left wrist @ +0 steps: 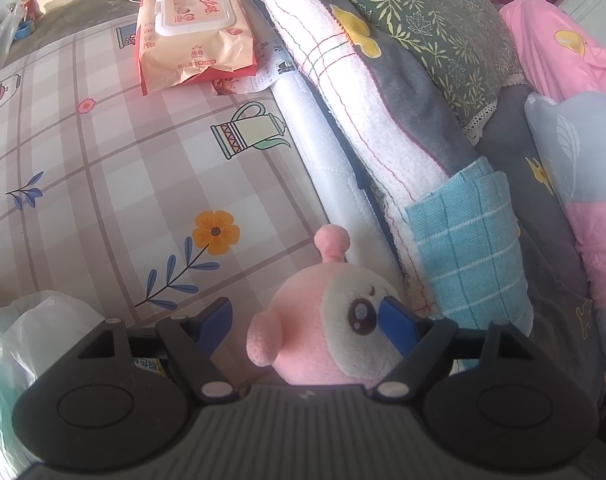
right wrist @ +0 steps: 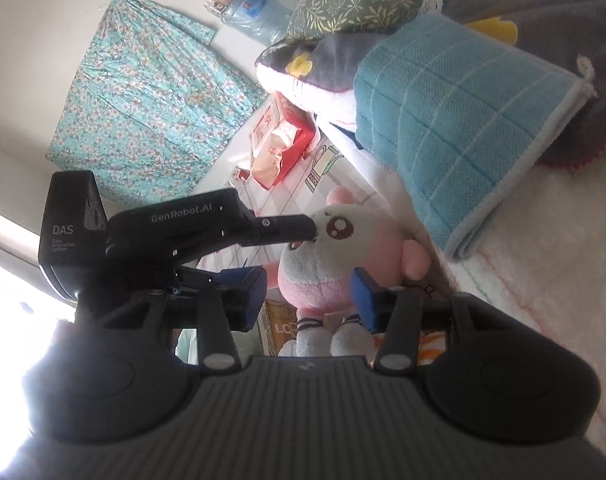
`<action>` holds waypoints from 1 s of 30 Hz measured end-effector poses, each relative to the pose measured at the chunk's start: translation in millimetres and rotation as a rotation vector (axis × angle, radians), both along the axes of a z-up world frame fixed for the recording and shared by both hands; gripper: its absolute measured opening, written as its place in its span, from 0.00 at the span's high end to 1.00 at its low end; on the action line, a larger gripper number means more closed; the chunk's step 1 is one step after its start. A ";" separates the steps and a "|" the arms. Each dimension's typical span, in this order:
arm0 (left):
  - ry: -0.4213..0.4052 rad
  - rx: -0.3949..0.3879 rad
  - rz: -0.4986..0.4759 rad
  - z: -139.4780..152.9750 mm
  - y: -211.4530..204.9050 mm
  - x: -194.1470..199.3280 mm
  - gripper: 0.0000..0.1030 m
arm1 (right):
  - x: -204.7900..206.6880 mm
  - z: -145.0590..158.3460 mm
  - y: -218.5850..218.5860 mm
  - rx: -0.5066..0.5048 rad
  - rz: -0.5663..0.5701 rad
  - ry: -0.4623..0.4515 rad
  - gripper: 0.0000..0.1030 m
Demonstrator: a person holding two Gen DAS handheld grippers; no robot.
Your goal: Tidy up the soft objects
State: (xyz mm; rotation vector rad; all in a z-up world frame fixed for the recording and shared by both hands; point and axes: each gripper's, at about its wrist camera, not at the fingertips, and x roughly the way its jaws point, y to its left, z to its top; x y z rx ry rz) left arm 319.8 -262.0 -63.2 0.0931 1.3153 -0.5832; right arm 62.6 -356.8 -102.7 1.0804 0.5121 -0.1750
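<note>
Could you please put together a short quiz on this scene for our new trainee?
1. True or false: the pink plush toy sits between the fingers of both the left tool and the right tool.
2. Which colour is the folded checked cloth next to the toy? A) light blue B) red C) black
3. What lies on the patterned tablecloth beyond the toy?

Key: 1. True. 2. A. 3. A pack of wipes.
</note>
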 end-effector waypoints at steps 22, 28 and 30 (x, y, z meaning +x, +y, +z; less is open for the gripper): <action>0.019 -0.004 0.009 -3.0 10.2 1.1 0.18 | -4.7 9.7 -39.0 0.018 -0.112 0.036 0.42; 0.029 -0.001 0.018 -4.0 13.4 4.8 0.17 | 23.3 9.0 -44.7 0.008 -0.068 0.105 0.38; 0.039 -0.003 0.025 -4.8 15.2 5.3 0.16 | 36.3 11.2 -43.2 -0.016 -0.029 0.143 0.37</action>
